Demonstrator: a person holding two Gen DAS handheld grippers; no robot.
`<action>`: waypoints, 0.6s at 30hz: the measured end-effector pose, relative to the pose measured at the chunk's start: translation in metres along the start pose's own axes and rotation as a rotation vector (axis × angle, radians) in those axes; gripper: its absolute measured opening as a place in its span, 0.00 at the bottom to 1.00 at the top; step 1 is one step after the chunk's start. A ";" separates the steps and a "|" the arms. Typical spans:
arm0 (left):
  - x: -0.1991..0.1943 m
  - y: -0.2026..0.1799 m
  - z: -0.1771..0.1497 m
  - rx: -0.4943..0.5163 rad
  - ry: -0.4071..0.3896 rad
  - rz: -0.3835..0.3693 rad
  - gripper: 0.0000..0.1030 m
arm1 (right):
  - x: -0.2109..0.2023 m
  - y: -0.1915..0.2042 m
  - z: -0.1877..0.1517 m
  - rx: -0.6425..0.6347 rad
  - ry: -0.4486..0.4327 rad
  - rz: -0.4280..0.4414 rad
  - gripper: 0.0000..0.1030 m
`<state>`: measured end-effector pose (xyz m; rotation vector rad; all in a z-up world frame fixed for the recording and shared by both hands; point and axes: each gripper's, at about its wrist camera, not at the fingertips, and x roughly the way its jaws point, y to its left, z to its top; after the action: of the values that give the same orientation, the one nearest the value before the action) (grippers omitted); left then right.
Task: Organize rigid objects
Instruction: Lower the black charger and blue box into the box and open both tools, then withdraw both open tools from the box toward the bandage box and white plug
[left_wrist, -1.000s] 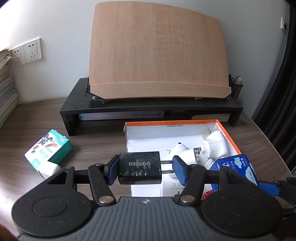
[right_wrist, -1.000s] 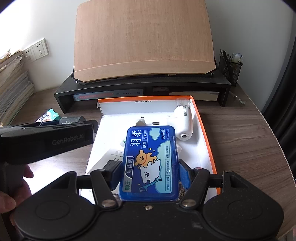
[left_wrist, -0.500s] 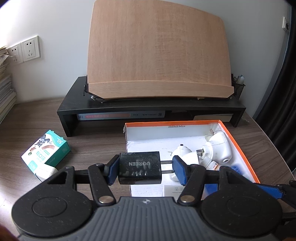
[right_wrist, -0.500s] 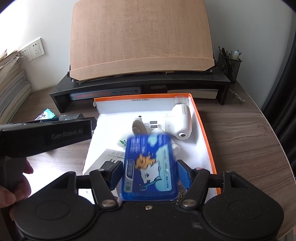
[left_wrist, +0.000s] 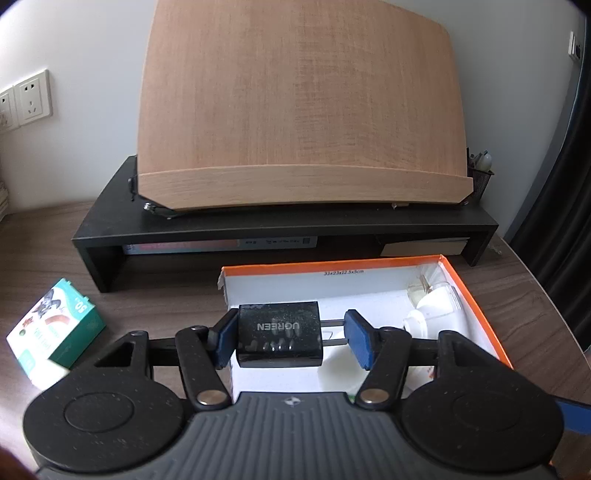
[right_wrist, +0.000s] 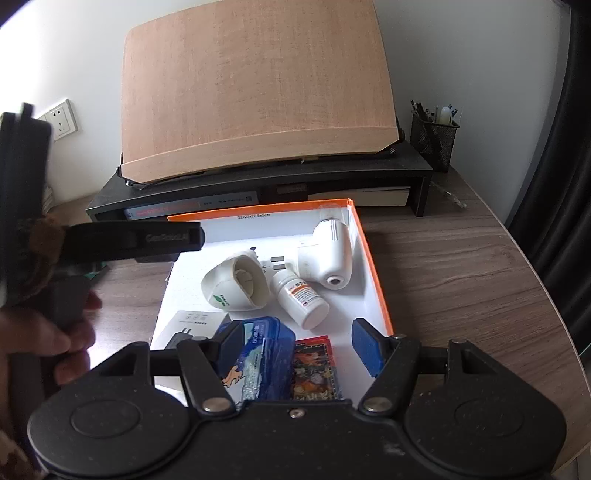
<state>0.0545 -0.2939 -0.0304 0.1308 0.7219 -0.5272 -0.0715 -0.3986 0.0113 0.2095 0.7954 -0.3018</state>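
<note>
left tongs (left_wrist: 291, 338) grip black charger (left_wrist: 279, 330), logo upside down; right tongs (right_wrist: 299, 341) just opened, blue box (right_wrist: 266, 356) between, tilted.

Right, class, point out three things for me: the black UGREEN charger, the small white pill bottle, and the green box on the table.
black UGREEN charger (left_wrist: 279, 334): left wrist view, front face by the lettering.
white pill bottle (right_wrist: 301, 297): right wrist view, labelled side.
green box (left_wrist: 55, 332): left wrist view, printed top face.
</note>
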 end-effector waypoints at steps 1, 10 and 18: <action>0.004 0.000 0.001 -0.001 -0.007 -0.003 0.60 | -0.001 -0.001 0.000 0.002 -0.002 -0.001 0.75; 0.008 0.013 0.008 -0.036 -0.035 0.002 0.71 | -0.006 -0.001 0.002 0.006 -0.027 -0.005 0.75; -0.026 0.048 0.007 -0.081 -0.047 0.045 0.73 | -0.012 0.026 0.007 -0.040 -0.060 0.029 0.77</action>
<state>0.0668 -0.2435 -0.0116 0.0582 0.6915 -0.4563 -0.0652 -0.3740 0.0267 0.1737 0.7374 -0.2638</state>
